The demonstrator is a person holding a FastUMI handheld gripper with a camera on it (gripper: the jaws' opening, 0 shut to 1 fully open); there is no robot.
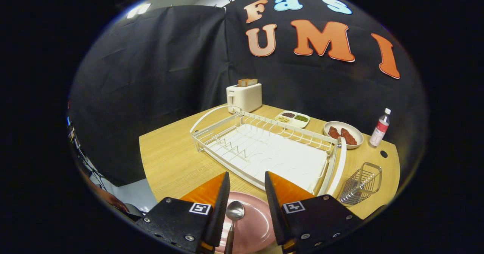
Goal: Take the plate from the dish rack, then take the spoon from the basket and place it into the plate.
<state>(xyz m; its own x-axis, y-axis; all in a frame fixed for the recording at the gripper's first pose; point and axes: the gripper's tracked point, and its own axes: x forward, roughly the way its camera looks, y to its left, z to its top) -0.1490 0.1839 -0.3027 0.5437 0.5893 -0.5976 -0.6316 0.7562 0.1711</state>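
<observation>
The wooden table [170, 159] is partly cut off. The white wire dish rack [264, 152] is seen at 12 o'clock beyond the fingers, a wire basket [361, 184] at 2 o'clock. The round pink plate [253, 223] is half hidden under the gripper [247, 188], whose jaws are spread apart. The shiny metal spoon [233, 216] lies on the plate between them, untouched.

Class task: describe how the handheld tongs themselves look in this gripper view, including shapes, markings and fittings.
The tongs are two wedge-shaped fingers tapering forward, each on a black block mount. Each block carries a square black-and-white tag and visible silver screws. The fingers stand open either side of a spoon over a pink plate.
</observation>
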